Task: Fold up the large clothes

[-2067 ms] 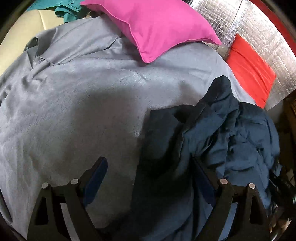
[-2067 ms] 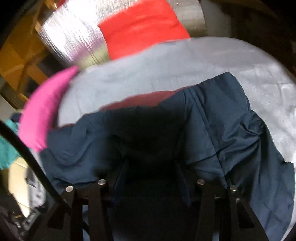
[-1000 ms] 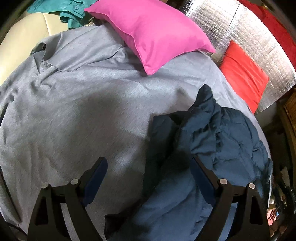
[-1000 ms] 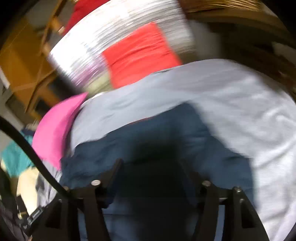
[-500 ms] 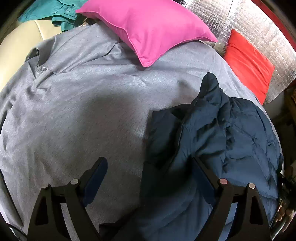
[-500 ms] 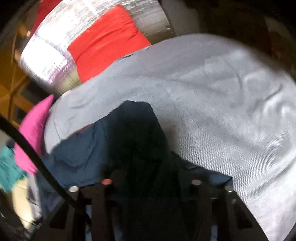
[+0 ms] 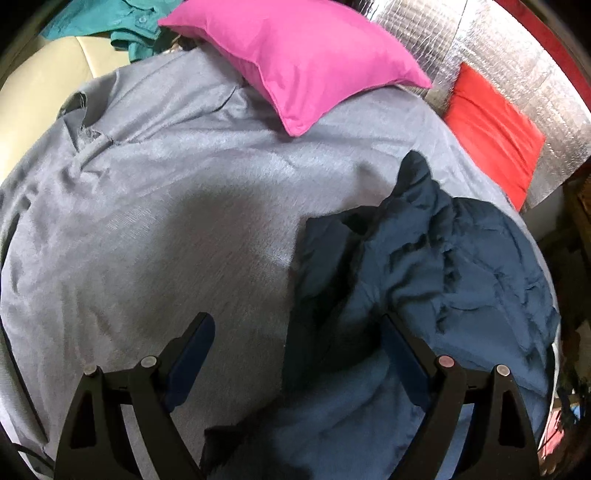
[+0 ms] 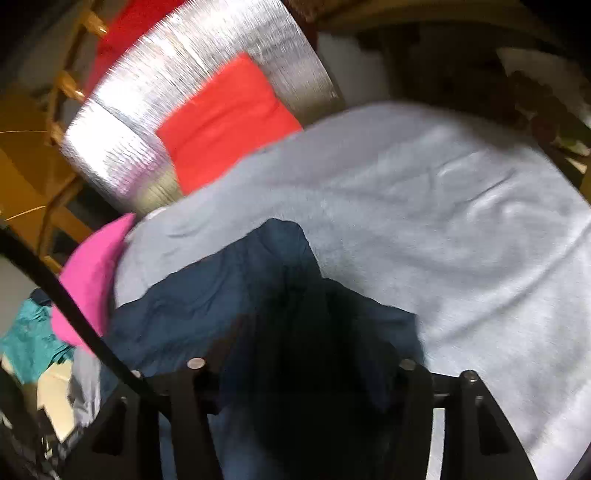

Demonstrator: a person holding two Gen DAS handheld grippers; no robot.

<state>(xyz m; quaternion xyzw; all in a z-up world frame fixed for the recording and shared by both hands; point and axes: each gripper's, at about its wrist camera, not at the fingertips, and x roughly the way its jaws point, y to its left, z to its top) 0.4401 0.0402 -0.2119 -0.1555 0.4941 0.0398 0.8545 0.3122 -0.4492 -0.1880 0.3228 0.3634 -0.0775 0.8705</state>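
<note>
A dark navy quilted jacket (image 7: 436, 273) lies crumpled on a grey sheet (image 7: 166, 221), at the right of the left wrist view. My left gripper (image 7: 295, 332) is open and empty above the jacket's left edge. In the right wrist view the jacket (image 8: 229, 295) fills the lower middle and drapes over my right gripper (image 8: 303, 354). Its fingers are spread wide but their tips are hidden in the dark cloth. The view is blurred.
A pink pillow (image 7: 306, 59) lies at the far side of the sheet, and a red cushion (image 7: 495, 125) leans on a silver foil panel (image 7: 517, 74). Teal clothes (image 7: 107, 26) lie at the far left on a cream surface.
The right gripper has swung about over the jacket, and the cloth has been bunched and shifted. The left gripper has stayed open, hovering with small shifts.
</note>
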